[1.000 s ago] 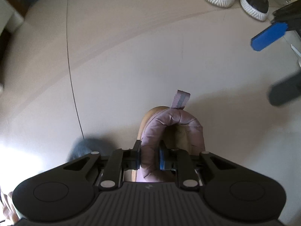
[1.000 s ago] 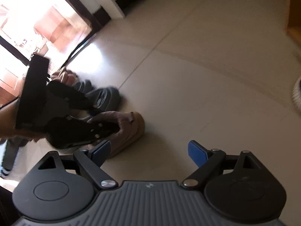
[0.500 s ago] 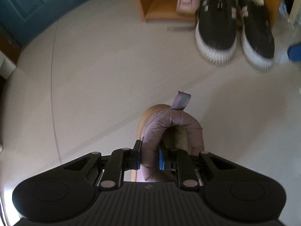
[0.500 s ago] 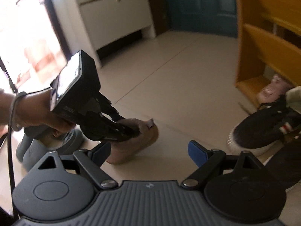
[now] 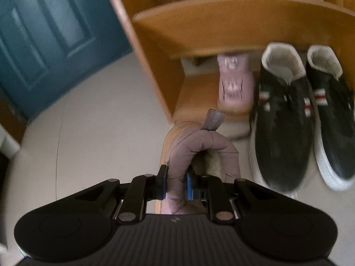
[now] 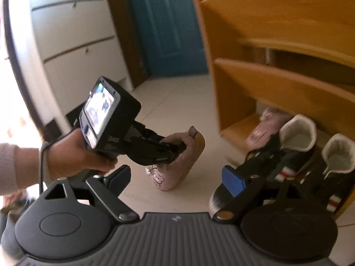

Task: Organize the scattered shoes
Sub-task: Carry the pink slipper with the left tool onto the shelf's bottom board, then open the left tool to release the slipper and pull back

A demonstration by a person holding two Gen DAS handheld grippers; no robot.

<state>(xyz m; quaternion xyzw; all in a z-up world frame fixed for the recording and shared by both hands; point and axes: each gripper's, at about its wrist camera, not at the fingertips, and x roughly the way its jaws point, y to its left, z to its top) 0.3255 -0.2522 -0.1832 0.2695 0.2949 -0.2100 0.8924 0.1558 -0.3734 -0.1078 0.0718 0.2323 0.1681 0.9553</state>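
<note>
One small pink padded boot (image 5: 233,84) is shelved on the orange wooden rack (image 5: 221,22), while its mate (image 5: 195,146) is held clamped by the collar in the left gripper (image 5: 175,185), not yet shelved; the right gripper (image 6: 177,179) is held wide open, empty.

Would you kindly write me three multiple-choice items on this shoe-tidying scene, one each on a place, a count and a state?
1. Where does the second pink boot sit?
A. on the wooden rack's bottom shelf
B. by the blue door
C. inside a black shoe

2. How many black shoes stand in front of the rack?
A. one
B. two
C. four

3. What is the left hand-held gripper doing?
A. hanging open and empty
B. gripping a black shoe
C. clamped on the collar of the held pink boot

Answers: 1 A, it rests on the lowest board beside the black pair. 2 B, two white-soled shoes stand side by side. 3 C, the blue pads pinch the padded collar; the right hand-held gripper is open.
</note>
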